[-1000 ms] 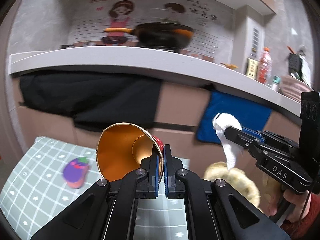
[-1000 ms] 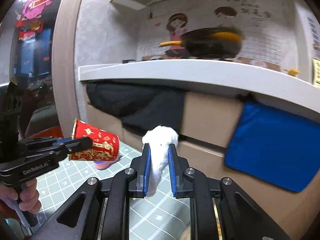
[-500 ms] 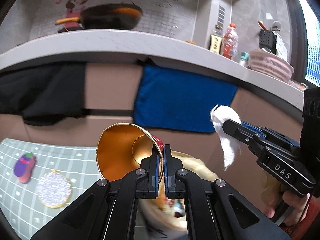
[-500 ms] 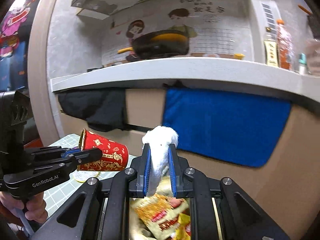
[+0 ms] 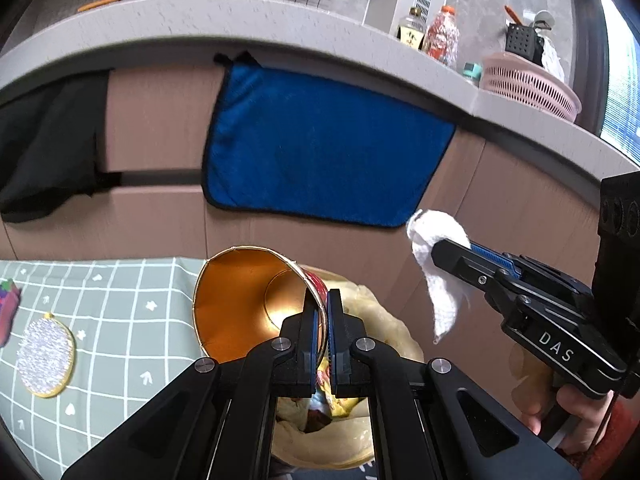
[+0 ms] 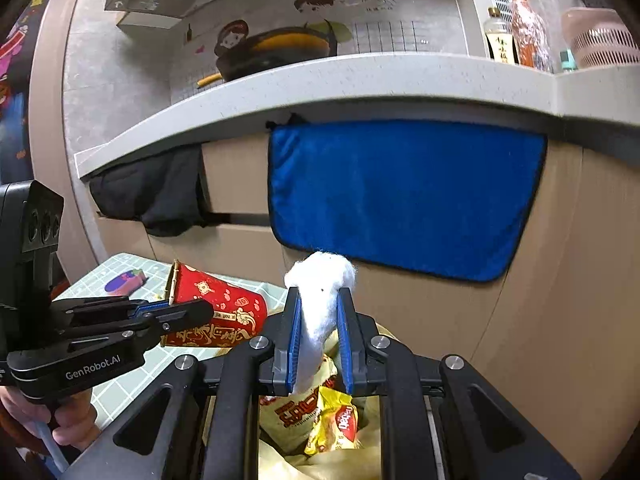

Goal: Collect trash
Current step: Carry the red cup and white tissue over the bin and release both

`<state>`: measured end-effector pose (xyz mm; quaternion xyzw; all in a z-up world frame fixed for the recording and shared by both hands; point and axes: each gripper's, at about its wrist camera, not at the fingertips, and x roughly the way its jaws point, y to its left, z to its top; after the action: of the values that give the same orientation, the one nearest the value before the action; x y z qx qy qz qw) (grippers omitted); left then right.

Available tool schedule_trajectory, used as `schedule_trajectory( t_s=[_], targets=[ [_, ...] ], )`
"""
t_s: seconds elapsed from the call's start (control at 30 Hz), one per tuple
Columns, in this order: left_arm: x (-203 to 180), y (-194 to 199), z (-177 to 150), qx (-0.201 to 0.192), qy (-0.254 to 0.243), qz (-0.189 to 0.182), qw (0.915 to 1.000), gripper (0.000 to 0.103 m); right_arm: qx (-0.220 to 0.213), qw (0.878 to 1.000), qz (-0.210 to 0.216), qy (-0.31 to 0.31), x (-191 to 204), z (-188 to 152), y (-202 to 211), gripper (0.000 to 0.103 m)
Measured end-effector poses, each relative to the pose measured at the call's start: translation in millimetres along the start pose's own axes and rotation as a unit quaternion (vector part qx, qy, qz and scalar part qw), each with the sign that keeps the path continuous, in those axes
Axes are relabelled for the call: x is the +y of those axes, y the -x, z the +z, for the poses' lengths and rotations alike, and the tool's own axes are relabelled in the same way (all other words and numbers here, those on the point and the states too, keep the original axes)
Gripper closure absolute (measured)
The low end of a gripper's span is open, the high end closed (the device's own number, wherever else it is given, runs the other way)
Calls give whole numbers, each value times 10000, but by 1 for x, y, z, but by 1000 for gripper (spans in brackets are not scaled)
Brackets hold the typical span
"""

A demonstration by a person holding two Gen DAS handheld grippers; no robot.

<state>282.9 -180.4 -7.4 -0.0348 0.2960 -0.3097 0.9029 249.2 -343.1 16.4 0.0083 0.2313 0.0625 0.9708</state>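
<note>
Both hands were held out over the bin, each with its catch. The left gripper (image 5: 320, 328) had its fingers (image 5: 308, 332) pinched tight on the wall of a red paper cup (image 5: 240, 304), one finger inside the rim and one outside, so that the cup lay tipped on its side with its gold-lined mouth facing back toward the hand. From the other side the cup (image 6: 216, 314) showed its red and gold pattern, hanging in the air just above the edge of the checked mat (image 5: 116, 320) that covered the table.

The right gripper (image 6: 318, 340) had its fingers (image 6: 292, 340) clamped on a wad of white tissue (image 6: 320, 304), whose top bulged out above the tips and whose tail hung down between them. In the left view the same tissue (image 5: 440, 272) drooped from that gripper to the right of the cup, a little apart from it.

Directly beneath both lay the trash bag (image 6: 280, 456), its pale lining open, with yellow and red snack wrappers (image 6: 332, 420) already inside. A blue towel (image 6: 400, 196) hung on the cabinet front behind, under the counter (image 6: 360, 80). On the mat to the left rested a round glittery pad (image 5: 46, 356).
</note>
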Motion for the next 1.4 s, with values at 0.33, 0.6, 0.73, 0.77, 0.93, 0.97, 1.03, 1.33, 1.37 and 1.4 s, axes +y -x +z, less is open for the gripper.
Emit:
schedule_trajectory(
  t_s=[0.33,0.6,0.73,0.77,0.93,0.97,1.03,1.33,1.37,1.4],
  targets=[
    [4,-22,-7,270,147,-110,9995,99,241,9997,-17,-98,-6,-16,-16,88],
    [6,-28,-10,324,186,-143,9992,99,423,9990,-34,-166,-9,-26,-27,87],
    [8,-31,-10,366,216,-136,9990,99,501,9985,-47,-224,-11,-30,-33,87],
    [9,-32,-11,380,225,-140,9989,99,518,9983,-49,-255,-11,-31,-35,87],
    [15,-35,-11,363,338,-349,9982,95,597,9973,-56,-417,-18,-33,-41,85],
    [17,-36,-10,407,360,-453,9975,85,597,9973,-94,-412,-19,-33,-42,84],
    [22,-37,-8,499,419,-515,9965,61,625,9968,-160,-464,-21,-34,-42,75],
    [68,7,8,181,892,-133,9958,53,664,9963,-164,-519,-11,-28,-40,64],
    [73,15,9,139,854,0,9963,53,640,9966,-140,-493,-7,-25,-39,64],
    [82,26,10,81,803,206,9965,53,611,9970,-113,-468,-3,-23,-39,64]
  ],
)
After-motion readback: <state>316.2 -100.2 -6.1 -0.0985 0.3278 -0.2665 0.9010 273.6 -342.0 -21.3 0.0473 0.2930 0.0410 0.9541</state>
